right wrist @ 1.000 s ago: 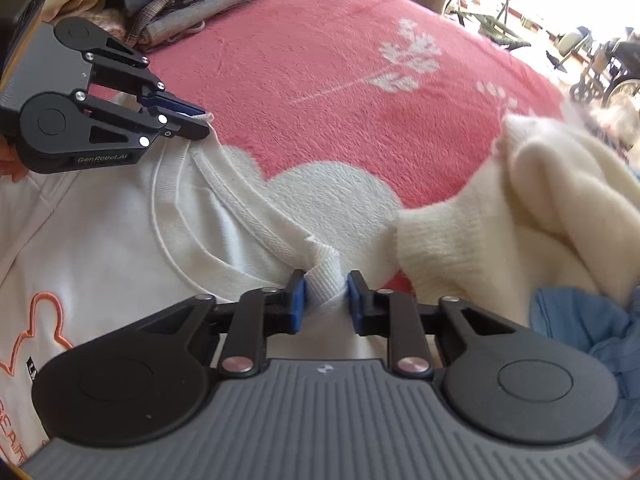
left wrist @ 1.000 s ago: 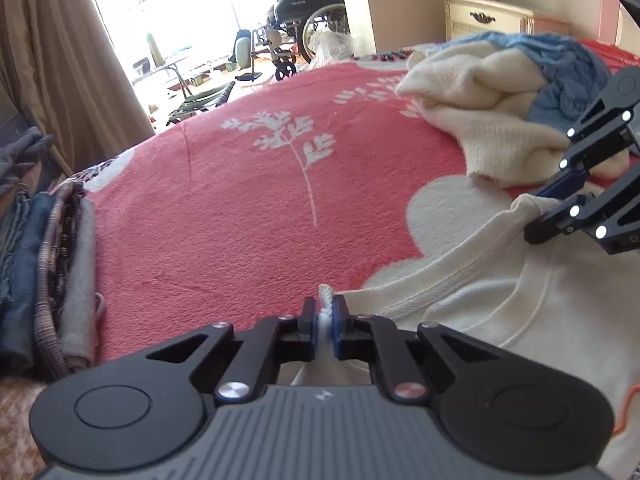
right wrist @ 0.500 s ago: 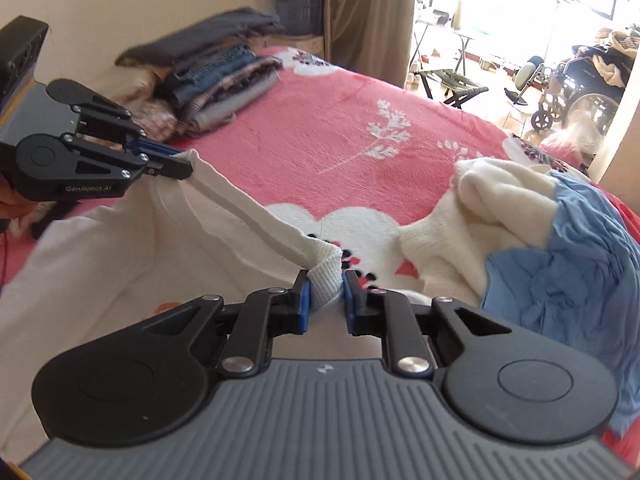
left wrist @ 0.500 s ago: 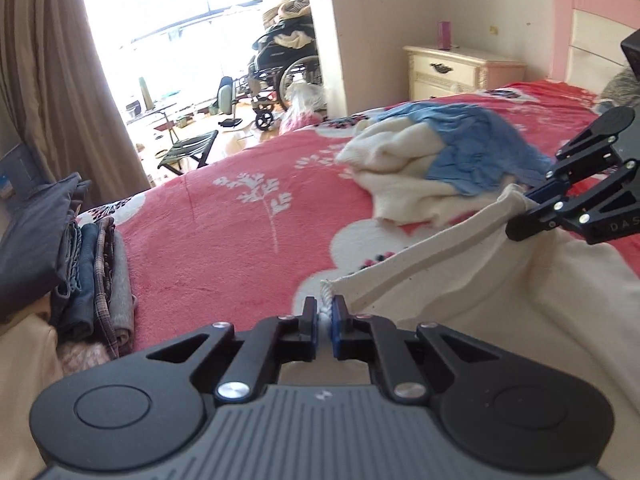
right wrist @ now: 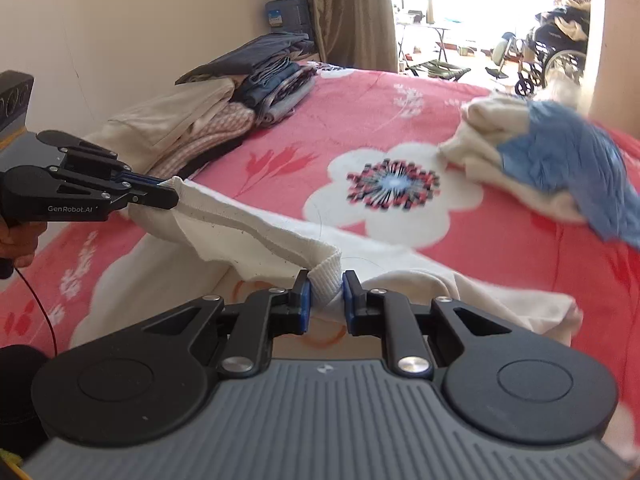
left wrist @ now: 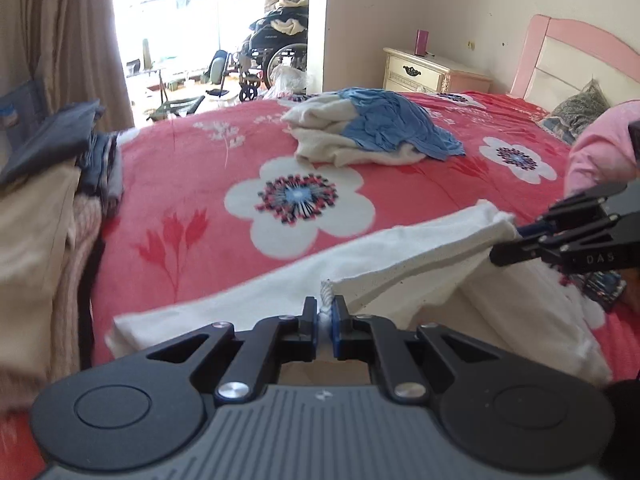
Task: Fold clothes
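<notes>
1. The left hand-held gripper [left wrist: 325,316] pinches an edge of the cream cotton sweatshirt [left wrist: 400,268].
2. The right hand-held gripper [right wrist: 325,294] pinches its ribbed collar.
3. The sweatshirt hangs stretched between them above the red flowered bedspread [left wrist: 208,184].

bed [left wrist: 192,184] under red bedspread with white flowers. on it: cream garment [left wrist: 332,142] heaped with blue garment [left wrist: 400,126] on top, near far middle; stack of folded clothes [right wrist: 224,96] along wall edge; white shirt [right wrist: 460,288] lower part resting on spread.
</notes>
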`<state>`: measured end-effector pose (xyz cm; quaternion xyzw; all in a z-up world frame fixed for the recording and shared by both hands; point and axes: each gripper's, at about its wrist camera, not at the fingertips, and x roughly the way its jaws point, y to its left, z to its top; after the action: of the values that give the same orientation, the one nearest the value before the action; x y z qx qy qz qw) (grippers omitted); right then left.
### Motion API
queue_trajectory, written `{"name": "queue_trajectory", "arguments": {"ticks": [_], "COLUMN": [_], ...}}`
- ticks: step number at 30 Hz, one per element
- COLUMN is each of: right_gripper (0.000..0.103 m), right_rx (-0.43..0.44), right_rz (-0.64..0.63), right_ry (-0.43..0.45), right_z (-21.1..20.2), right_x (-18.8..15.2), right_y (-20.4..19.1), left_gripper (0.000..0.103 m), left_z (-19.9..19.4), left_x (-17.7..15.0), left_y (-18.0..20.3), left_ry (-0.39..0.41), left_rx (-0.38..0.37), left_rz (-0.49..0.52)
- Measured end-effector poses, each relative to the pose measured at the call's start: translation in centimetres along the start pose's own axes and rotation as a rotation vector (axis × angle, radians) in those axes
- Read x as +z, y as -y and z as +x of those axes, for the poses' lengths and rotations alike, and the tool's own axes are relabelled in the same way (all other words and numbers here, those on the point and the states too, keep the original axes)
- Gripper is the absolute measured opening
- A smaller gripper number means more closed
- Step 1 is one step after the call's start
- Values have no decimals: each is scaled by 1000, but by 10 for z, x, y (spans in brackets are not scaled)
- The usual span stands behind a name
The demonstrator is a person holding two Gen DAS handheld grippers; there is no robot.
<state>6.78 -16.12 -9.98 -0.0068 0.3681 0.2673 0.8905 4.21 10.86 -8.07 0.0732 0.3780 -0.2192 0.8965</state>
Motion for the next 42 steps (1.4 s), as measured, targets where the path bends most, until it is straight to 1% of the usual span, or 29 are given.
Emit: {"name": "queue_trajectory", "arguments": {"ticks": [4, 7, 11, 17, 21, 24, 25, 28, 29, 32, 33, 35, 37, 38, 42], "right_gripper": [15, 15, 15, 15, 15, 16, 17, 22, 23, 24, 24, 24, 25, 25, 29], "right_rx": [16, 9, 5, -17, -29, -35, -36, -32, -25, 18, 33, 49, 62, 66, 83], "right_rz": [69, 75, 98, 51, -3, -22, -22, -10, 1, 72, 98, 140, 184, 201, 265], "right_ry": [-23, -50, -99, -163, -208, -254, -271, -337, -359, -418, -435, -431, -408, -393, -333], "right_z": [-23, -34, -41, -43, -43, -40, -39, -40, -42, -54, -59, -72, -85, -87, -93], "right_x": [-41, -68, -97, -116, -123, -127, -128, -130, -132, -135, -136, -135, -132, -129, -119], "right_y": [-19, -33, -41, -54, -65, -67, -67, -65, -64, -58, -55, -50, -45, -43, -37], "left_gripper": [7, 7, 7, 7, 7, 9, 9, 20, 26, 31, 35, 38, 39, 42, 47], "left_z": [-31, -41, -40, -35, -31, -19, -18, -21, -25, -37, -42, -52, -58, -60, -56], "left_x": [-37, -64, -100, -135, -136, -139, -140, -140, -141, -144, -145, -145, -140, -137, -123], "left_y": [21, 35, 53, 64, 65, 67, 69, 72, 72, 73, 72, 70, 69, 69, 63], "left_ry": [-2, -32, -75, -147, -185, -272, -286, -327, -335, -353, -357, -354, -340, -331, -270], "left_rx": [-11, -21, -12, -21, -41, -73, -74, -101, -111, -139, -148, -166, -179, -184, -186], "left_rz": [-15, -12, 30, 23, 45, 66, 81, 132, 137, 148, 145, 129, 99, 80, -43]}}
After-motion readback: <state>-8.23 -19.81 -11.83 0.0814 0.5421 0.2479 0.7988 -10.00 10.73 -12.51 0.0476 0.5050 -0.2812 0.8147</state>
